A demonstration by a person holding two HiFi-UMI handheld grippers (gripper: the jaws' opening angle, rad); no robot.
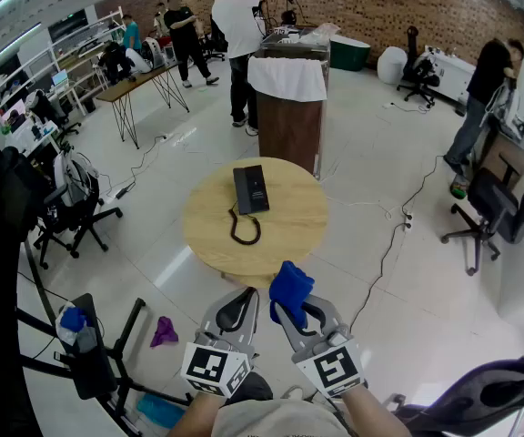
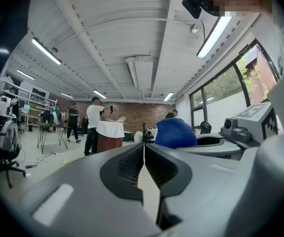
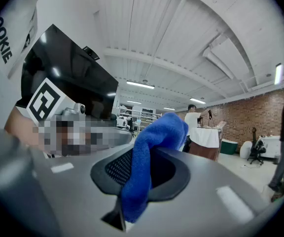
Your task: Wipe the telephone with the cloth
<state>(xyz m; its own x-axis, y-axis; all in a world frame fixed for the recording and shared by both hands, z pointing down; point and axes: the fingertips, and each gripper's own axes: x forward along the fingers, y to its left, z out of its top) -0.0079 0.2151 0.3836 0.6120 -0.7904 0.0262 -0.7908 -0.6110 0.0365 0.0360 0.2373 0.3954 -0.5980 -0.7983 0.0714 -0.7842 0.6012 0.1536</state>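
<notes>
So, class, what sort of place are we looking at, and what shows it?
Probably an open-plan lab or workshop: a brick wall, a trestle desk, office chairs and cables trailing over the floor.

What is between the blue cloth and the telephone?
In the head view, the black cord and bare wooden tabletop lie between the telephone and the cloth in the right gripper.

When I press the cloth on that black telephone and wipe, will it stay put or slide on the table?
It may slide: the telephone lies flat and loose on the smooth wooden table. Its low, flat shape makes tipping unlikely. The cord loops slack on its near side, so it would probably drag along rather than anchor it.
</notes>
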